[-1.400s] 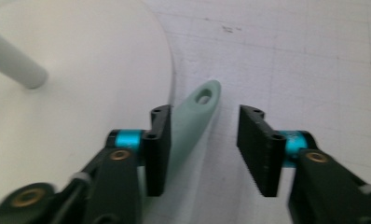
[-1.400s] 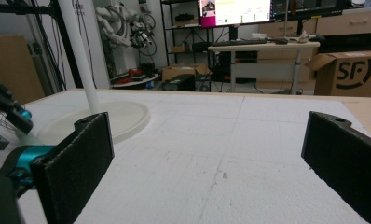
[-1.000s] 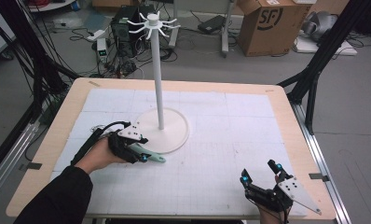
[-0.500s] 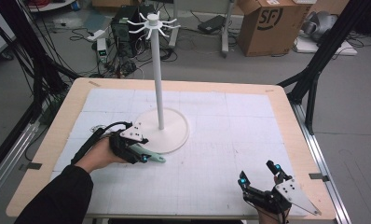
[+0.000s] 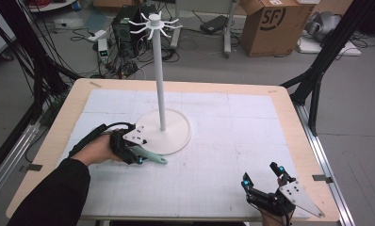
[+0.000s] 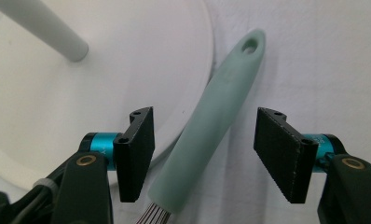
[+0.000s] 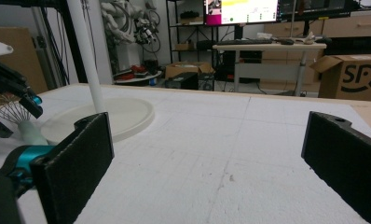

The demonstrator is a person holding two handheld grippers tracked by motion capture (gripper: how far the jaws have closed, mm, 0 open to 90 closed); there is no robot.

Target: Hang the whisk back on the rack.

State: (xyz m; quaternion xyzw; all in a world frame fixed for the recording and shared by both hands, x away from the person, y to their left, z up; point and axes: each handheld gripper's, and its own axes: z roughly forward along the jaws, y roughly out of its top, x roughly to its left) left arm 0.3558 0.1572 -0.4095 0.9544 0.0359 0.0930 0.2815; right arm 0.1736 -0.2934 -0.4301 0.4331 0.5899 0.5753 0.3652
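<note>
My left gripper (image 6: 202, 158) stands with its jaws apart on either side of the mint-green whisk handle (image 6: 211, 126), neither pad touching it; the whisk (image 5: 150, 157) lies flat on the white mat (image 5: 232, 141), its handle just beside the rim of the white stand's round base (image 5: 176, 136). My right gripper (image 5: 263, 181) rests wide open with nothing between its jaws near the mat's front right corner, well apart from the whisk. The stand's upright pole (image 5: 159, 80), topped with hooks (image 5: 153, 23), rises just behind my left gripper.
</note>
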